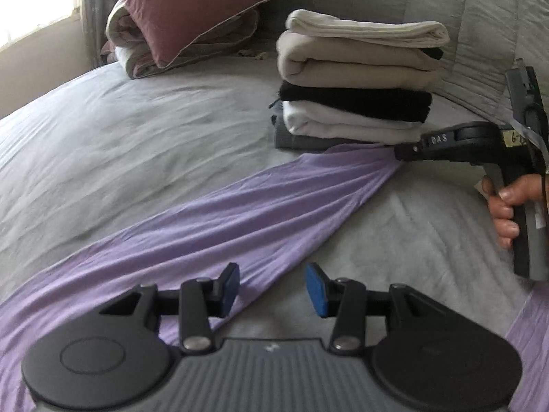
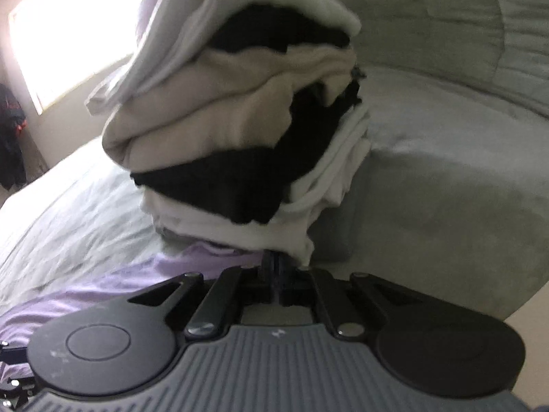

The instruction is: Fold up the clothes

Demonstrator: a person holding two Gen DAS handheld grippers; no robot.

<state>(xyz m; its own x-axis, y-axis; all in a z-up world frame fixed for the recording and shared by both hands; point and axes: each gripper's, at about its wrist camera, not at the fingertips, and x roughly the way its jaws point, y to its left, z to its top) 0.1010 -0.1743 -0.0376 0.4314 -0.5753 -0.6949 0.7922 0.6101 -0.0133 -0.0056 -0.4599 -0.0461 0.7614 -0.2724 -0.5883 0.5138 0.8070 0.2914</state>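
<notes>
A lilac garment (image 1: 240, 206) lies stretched in a long diagonal band across the grey bed, gathered into pleats at its far right end. There my right gripper (image 1: 399, 153), held by a person's hand (image 1: 507, 206), is shut on that bunched end, right at the foot of a stack of folded clothes (image 1: 357, 82). In the right wrist view the jaws (image 2: 276, 267) meet under the stack (image 2: 240, 120), with lilac cloth (image 2: 103, 292) to their left. My left gripper (image 1: 272, 278) hovers open over the garment's near edge, nothing pinched between its blue pads (image 1: 315, 285).
A maroon pillow (image 1: 192, 7) leans on a rolled blanket at the back left. A bunched grey quilt (image 1: 463, 17) runs along the back right. Wrinkled grey bedcover (image 1: 103, 137) spreads to the left. A bright window (image 1: 31, 3) is at the far left.
</notes>
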